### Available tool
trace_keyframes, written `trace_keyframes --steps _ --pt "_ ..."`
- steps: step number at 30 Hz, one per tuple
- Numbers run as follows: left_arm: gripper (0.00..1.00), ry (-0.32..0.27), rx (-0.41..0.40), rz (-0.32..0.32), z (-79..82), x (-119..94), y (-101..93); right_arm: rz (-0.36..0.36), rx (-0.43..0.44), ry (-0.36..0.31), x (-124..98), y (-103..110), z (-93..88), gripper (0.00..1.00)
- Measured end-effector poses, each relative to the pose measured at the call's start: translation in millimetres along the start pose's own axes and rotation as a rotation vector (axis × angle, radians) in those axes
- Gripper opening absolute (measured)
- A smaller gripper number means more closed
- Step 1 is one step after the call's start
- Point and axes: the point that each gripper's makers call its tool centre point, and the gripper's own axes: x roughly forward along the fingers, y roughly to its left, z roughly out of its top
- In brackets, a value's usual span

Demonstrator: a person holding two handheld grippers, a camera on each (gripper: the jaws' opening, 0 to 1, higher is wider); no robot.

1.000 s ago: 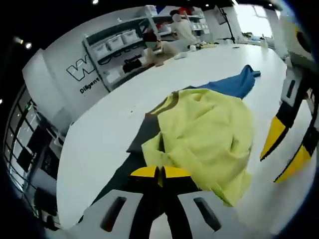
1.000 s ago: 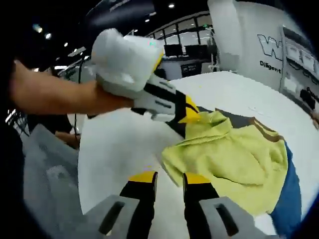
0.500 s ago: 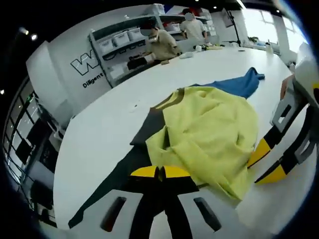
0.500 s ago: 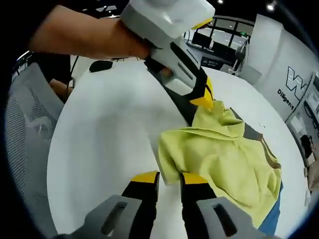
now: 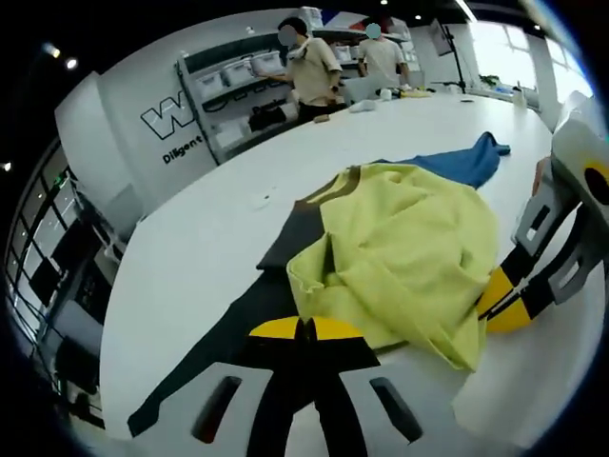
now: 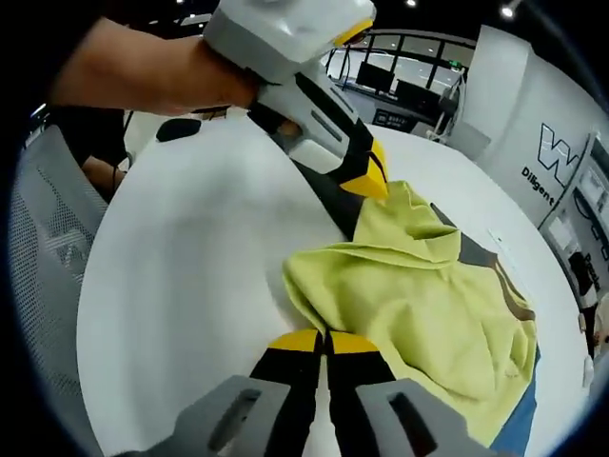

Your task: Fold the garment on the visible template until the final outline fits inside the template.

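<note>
Yellow garment (image 6: 428, 305) edge is clamped in both the right hand-held gripper (image 6: 324, 340) and the left hand-held gripper (image 5: 304, 327); lift evenly, folding over the dark template (image 5: 238, 328) on the counter (image 6: 181, 276).

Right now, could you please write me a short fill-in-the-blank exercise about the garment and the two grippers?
1. The garment being folded is mostly ____ in colour.
2. It lies on a large ____ table.
3. The right gripper has its jaws ____ at the garment's edge.
4. The left gripper's fingertips are black and ____.

Missing words: yellow; white; shut; yellow
</note>
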Motion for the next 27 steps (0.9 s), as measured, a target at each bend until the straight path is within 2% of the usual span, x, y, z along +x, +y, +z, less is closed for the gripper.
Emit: trace_keyframes --steps 5,8,15,19,24,27 --pt "0.0 -0.01 -0.007 -0.002 -0.5 0 -0.7 -0.013 0.014 -0.015 -15 2 7.6 0.0" --pt "0.0 -0.04 -0.039 -0.017 3.5 3 -3.8 -0.021 0.008 -0.026 -19 2 12.8 0.0" --pt "0.08 -0.07 -0.018 -0.027 15.1 8 -14.7 -0.026 0.027 -0.018 -18 -1 7.7 0.0" --pt "0.02 -0.007 0.02 -0.02 4.8 16 -15.1 -0.028 0.033 -0.016 -18 -2 6.8 0.0" --pt "0.0 -0.017 0.027 -0.002 6.4 12 -8.2 -0.035 0.053 -0.024 -22 -7 5.9 0.0" --pt "0.0 -0.024 0.027 0.003 7.7 10 -3.9 -0.026 0.094 -0.042 -25 -8 7.6 0.0"
